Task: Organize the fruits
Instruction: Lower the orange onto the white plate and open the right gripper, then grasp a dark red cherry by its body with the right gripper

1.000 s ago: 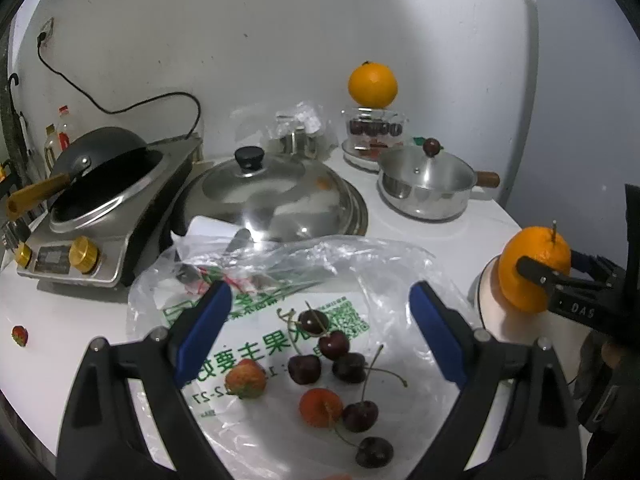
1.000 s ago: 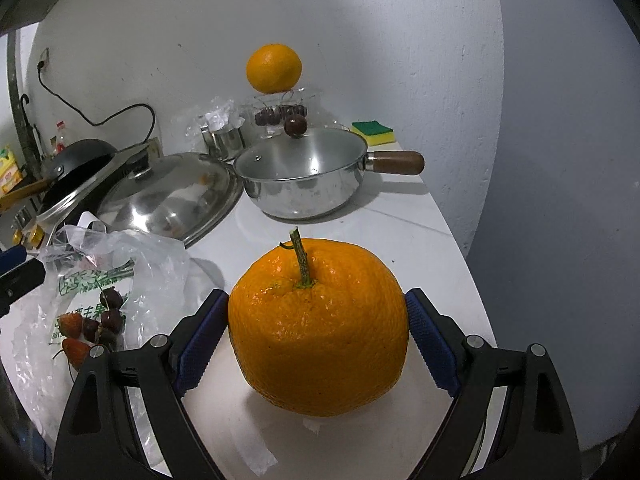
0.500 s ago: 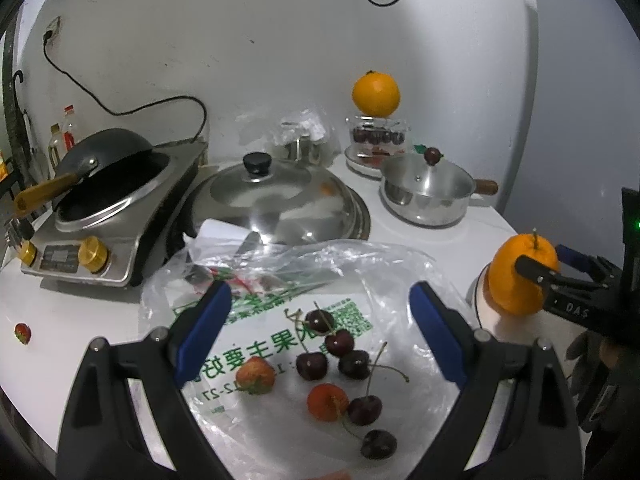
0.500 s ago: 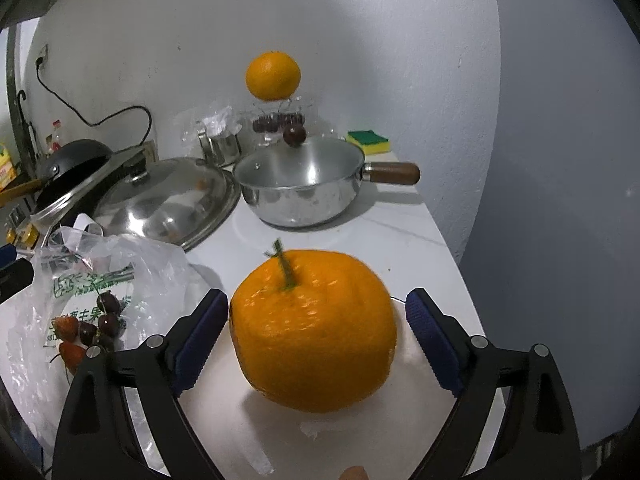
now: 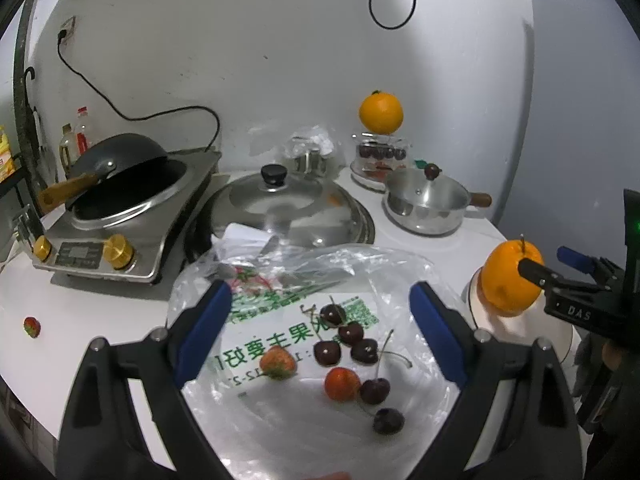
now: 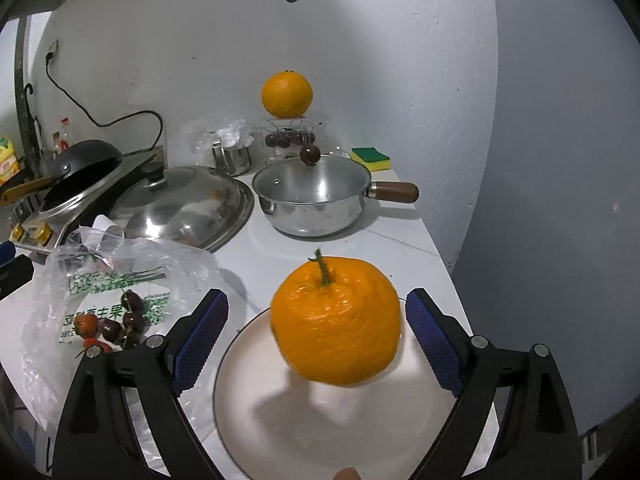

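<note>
Right wrist view shows the white counter (image 6: 404, 232) as the biggest thing, so I take it as the landmark. At the back of the counter lies a large steel lid (image 6: 188, 208), and to the right of it stands a steel saucepan (image 6: 316, 200) with a wooden handle. On the front part of the counter there is a clear plastic bag (image 5: 304, 308) spread flat, with dark cherries (image 5: 346, 340) and two strawberries (image 5: 278, 362) lying on it. At the front right edge of the counter sits a white plate (image 6: 320, 408), and on this plate rests the orange (image 6: 336, 320) with its stem up. A second orange (image 6: 286, 94) sits on top of a glass container at the back of the counter, near the wall. The right gripper (image 6: 316, 340) has its fingers wide apart on both sides of the orange, not touching it. The left gripper (image 5: 320, 332) is also spread wide and hangs over the bag, holding nothing. One more strawberry (image 5: 32, 326) lies alone at the far left of the counter.
</note>
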Demonstrator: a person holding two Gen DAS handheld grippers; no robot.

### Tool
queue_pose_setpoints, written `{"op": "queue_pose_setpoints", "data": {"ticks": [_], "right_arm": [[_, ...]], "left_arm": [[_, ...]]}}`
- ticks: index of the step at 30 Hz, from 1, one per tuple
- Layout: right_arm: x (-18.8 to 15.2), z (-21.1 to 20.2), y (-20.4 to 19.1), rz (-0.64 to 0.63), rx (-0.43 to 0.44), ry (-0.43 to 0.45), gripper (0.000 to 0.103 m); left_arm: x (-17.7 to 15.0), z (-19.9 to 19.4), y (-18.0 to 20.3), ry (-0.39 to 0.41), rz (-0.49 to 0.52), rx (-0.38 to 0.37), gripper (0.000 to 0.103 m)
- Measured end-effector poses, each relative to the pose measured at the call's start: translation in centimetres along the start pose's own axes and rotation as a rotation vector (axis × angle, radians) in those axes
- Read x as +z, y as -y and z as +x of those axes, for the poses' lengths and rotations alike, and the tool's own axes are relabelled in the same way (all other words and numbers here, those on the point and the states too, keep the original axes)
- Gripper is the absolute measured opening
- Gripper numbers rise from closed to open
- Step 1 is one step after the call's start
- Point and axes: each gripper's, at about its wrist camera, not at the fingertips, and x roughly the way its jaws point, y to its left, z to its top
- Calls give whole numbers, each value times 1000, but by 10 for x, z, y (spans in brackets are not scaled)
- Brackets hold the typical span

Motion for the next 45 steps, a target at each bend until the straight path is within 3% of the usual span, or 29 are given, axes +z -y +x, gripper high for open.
{"op": "queue_pose_setpoints", "data": {"ticks": [27, 45], "right_arm": [[-16, -44, -81, -97, 74, 9, 92], [-47, -37, -134, -149, 150, -68, 92]], "left_arm": [[-34, -34, -39, -9, -39, -24, 92], [-67, -39, -64, -52, -58, -25, 92]]}}
